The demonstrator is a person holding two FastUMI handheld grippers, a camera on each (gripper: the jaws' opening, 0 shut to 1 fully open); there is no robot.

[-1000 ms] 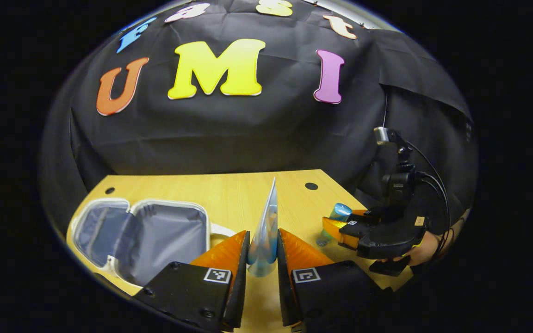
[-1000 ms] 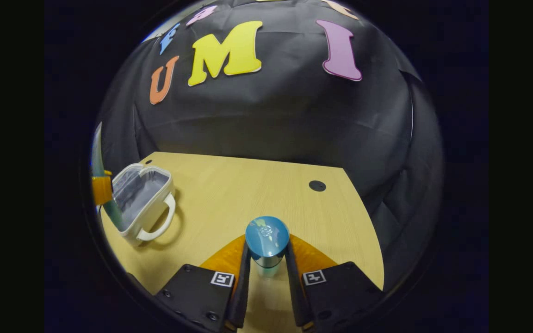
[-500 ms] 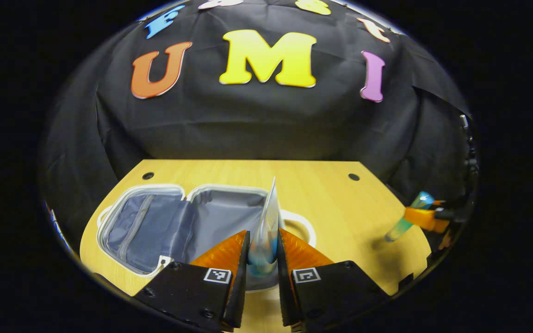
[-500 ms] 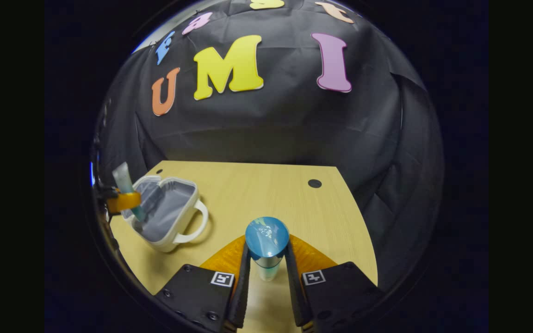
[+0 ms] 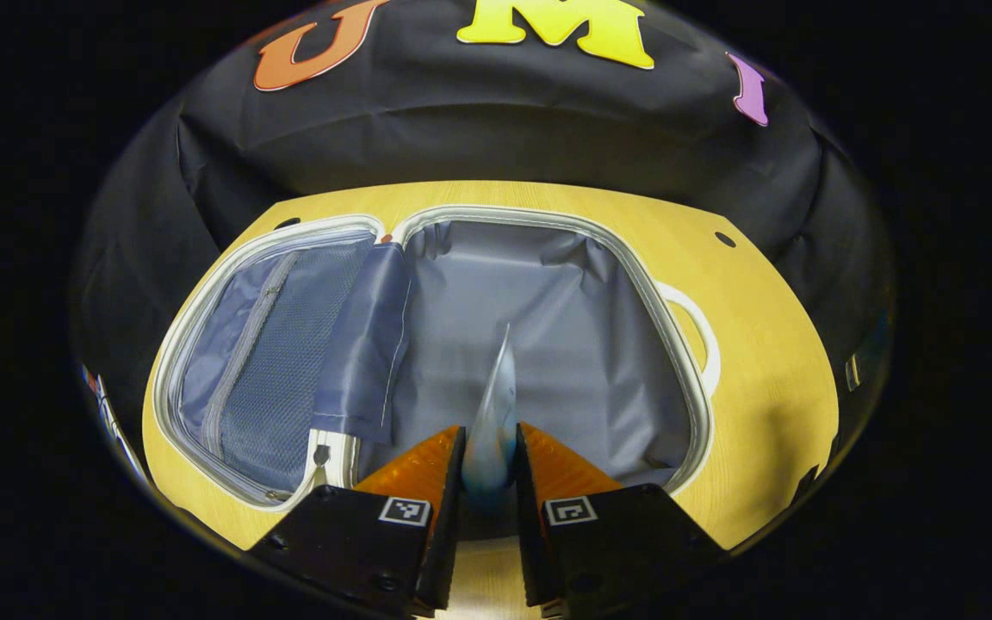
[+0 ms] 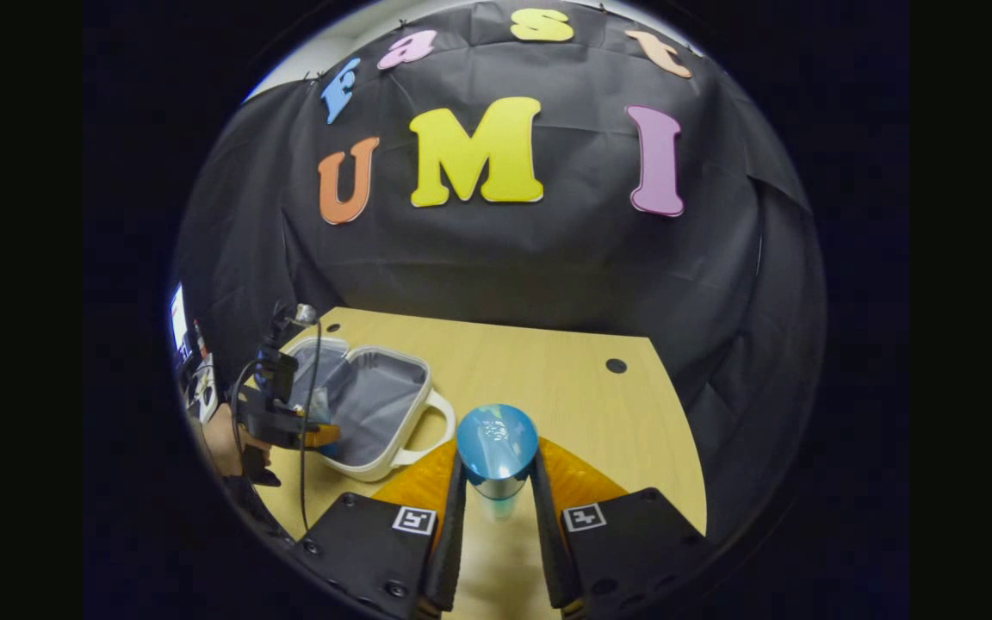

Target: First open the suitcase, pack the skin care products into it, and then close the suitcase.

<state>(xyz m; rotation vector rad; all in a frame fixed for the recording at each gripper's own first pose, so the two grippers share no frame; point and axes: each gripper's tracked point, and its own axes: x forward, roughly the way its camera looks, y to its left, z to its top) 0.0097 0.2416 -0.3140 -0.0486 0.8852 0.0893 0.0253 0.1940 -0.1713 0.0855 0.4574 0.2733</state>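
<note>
The white suitcase (image 5: 685, 370) lies open on the wooden table, grey lining up, mesh-pocket half at the left. My left gripper (image 5: 489, 469) is shut on a blue-and-clear tube (image 5: 496, 413) and holds it inside the suitcase's right half, its flat end pointing away from me. In the right gripper view my right gripper (image 6: 496, 491) is shut on a bottle with a blue cap (image 6: 496, 443), held upright above the table. The suitcase (image 6: 375, 400) sits to its left, with the left gripper (image 6: 306, 430) and the hand holding it at the near rim.
The wooden table (image 6: 548, 379) has small round holes near its back corners. The suitcase's white handle (image 5: 694, 331) sticks out on its right side. A grey divider flap (image 5: 367, 344) lies folded between the two halves. Black cloth walls stand close behind.
My left gripper moved left and down with the tube, from beside the suitcase to inside its right half. My right gripper, bottle still held, turned toward the suitcase.
</note>
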